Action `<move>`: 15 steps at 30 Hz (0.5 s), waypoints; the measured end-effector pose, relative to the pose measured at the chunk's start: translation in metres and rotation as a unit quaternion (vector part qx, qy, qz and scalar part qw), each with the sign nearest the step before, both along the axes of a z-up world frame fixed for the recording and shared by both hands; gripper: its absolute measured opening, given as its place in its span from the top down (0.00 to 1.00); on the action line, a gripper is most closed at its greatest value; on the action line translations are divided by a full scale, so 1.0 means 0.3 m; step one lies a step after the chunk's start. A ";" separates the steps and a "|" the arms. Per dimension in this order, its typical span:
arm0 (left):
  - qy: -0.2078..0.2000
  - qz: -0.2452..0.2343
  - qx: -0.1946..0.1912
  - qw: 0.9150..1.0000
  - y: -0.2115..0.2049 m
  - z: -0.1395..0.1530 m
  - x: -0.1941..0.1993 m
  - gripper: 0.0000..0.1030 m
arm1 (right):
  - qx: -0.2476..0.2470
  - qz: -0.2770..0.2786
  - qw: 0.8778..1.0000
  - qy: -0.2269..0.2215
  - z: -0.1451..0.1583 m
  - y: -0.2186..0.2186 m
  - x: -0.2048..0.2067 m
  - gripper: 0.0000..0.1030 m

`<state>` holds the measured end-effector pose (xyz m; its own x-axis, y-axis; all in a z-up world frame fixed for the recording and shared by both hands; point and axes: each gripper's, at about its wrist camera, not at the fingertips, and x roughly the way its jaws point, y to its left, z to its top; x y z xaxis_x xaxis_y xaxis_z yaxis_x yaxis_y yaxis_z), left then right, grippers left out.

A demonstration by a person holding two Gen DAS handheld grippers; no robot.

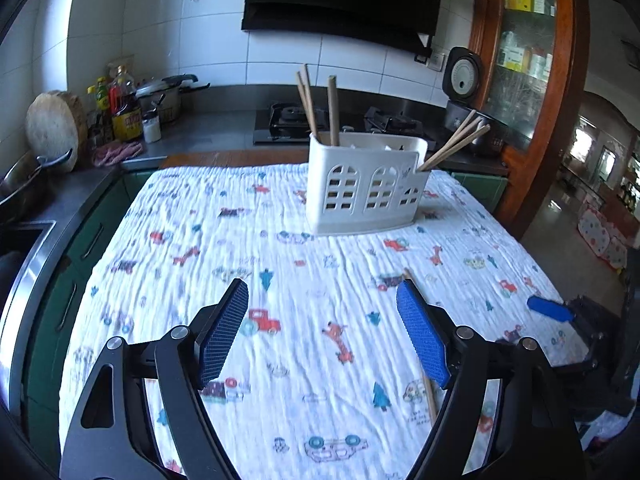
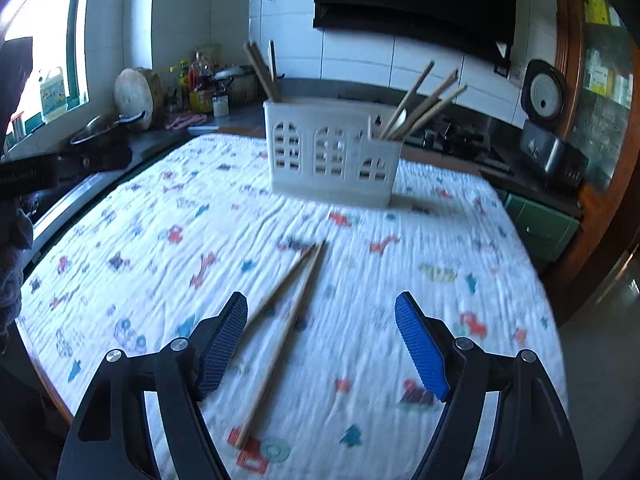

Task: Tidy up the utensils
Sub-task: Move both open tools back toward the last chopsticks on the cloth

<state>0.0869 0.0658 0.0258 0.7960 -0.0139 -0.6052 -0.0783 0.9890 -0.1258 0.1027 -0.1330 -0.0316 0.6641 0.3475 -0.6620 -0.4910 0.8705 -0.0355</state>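
A white utensil holder [image 1: 366, 184] [image 2: 332, 152] with arched cut-outs stands at the far side of the cloth-covered table. Wooden chopsticks stand in its left end [image 1: 316, 108] and lean out of its right end [image 1: 452, 146] [image 2: 424, 100]. Two loose chopsticks [image 2: 280, 328] lie on the cloth between the fingers of my open, empty right gripper [image 2: 320, 340]. My left gripper [image 1: 322, 328] is open and empty above the cloth. One chopstick [image 1: 430, 396] shows partly behind its right finger. The right gripper's blue pad [image 1: 550, 310] shows at the right edge.
A white cloth [image 1: 280, 280] with cartoon prints covers the table. Behind it are a gas hob [image 1: 292, 120], a rice cooker [image 1: 464, 92], bottles [image 1: 124, 108], a chopping board [image 1: 54, 128] and a pan [image 1: 24, 180]. A wooden cabinet [image 1: 532, 60] stands at the right.
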 end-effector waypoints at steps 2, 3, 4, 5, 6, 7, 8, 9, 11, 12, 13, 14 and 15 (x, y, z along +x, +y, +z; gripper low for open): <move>0.002 0.009 0.001 1.000 0.010 -0.021 -0.019 0.26 | 0.004 0.000 1.000 0.017 -0.038 0.006 -0.016 0.29; 0.005 0.013 -0.001 1.000 0.017 -0.033 -0.029 0.26 | 0.009 -0.002 1.000 0.025 -0.056 0.006 -0.024 0.31; 0.007 0.016 -0.003 1.000 0.020 -0.043 -0.036 0.26 | 0.014 -0.002 0.999 0.034 -0.072 0.009 -0.032 0.34; 0.009 0.019 -0.002 1.000 0.026 -0.054 -0.045 0.26 | 0.018 -0.004 0.999 0.042 -0.089 0.013 -0.038 0.35; 0.010 0.024 -0.001 1.000 0.032 -0.063 -0.054 0.26 | 0.021 -0.008 0.999 0.047 -0.102 0.015 -0.043 0.40; 0.010 0.028 -0.001 1.000 0.037 -0.070 -0.063 0.26 | 0.025 -0.010 0.998 0.052 -0.111 0.019 -0.048 0.44; 0.010 0.031 -0.003 0.999 0.042 -0.077 -0.071 0.26 | 0.029 -0.013 0.998 0.059 -0.119 0.020 -0.049 0.46; 0.011 0.033 -0.007 0.999 0.047 -0.083 -0.078 0.26 | 0.035 -0.016 0.997 0.067 -0.132 0.021 -0.051 0.51; 0.015 0.035 -0.011 0.999 0.057 -0.098 -0.090 0.26 | 0.043 -0.023 0.995 0.082 -0.156 0.024 -0.053 0.56; 0.016 0.038 -0.012 0.999 0.061 -0.104 -0.093 0.26 | 0.045 -0.025 0.995 0.087 -0.164 0.027 -0.051 0.61; 0.017 0.041 -0.011 0.999 0.062 -0.110 -0.097 0.26 | 0.049 -0.027 0.994 0.093 -0.171 0.028 -0.050 0.66; 0.018 0.044 -0.011 0.999 0.065 -0.117 -0.099 0.26 | 0.051 -0.028 0.994 0.097 -0.178 0.032 -0.050 0.67; 0.019 0.046 -0.011 0.999 0.070 -0.123 -0.103 0.26 | 0.051 -0.029 0.993 0.098 -0.180 0.035 -0.050 0.70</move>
